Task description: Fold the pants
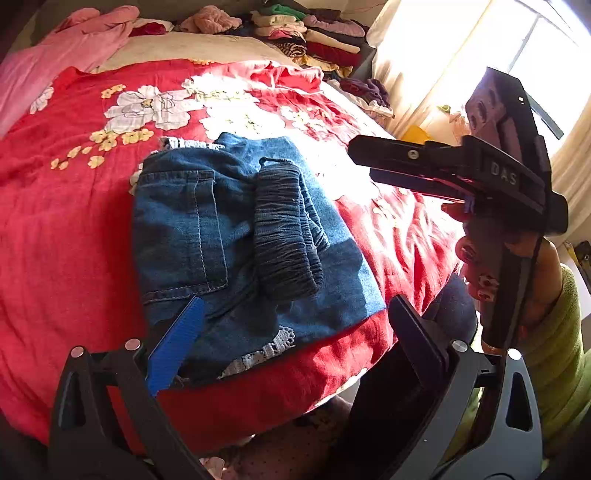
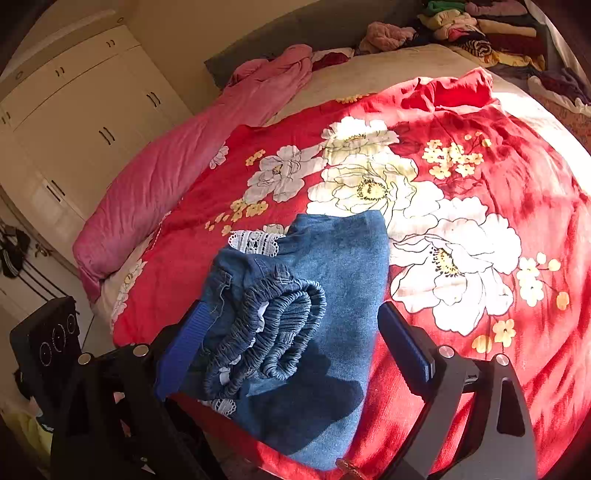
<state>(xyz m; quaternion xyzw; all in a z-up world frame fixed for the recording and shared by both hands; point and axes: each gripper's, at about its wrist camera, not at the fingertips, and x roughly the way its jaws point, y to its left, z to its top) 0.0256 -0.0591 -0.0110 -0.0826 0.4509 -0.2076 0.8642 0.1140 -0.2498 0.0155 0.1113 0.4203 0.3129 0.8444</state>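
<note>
Denim pants (image 2: 317, 295) folded on red bedspread (image 2: 517, 177), between open right jaws

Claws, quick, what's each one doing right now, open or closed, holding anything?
Left claw: open, empty, above the jeans.
Right claw: open, empty, straddling the jeans.

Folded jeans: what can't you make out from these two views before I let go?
- Underside layers of the jeans, both views: hidden by the top fold.
- Lace hems: mostly tucked under the denim.
- Clothes pile, left view: too small and far to sort.
- Right gripper, left view: fingertips pointing away, opening unclear.
</note>
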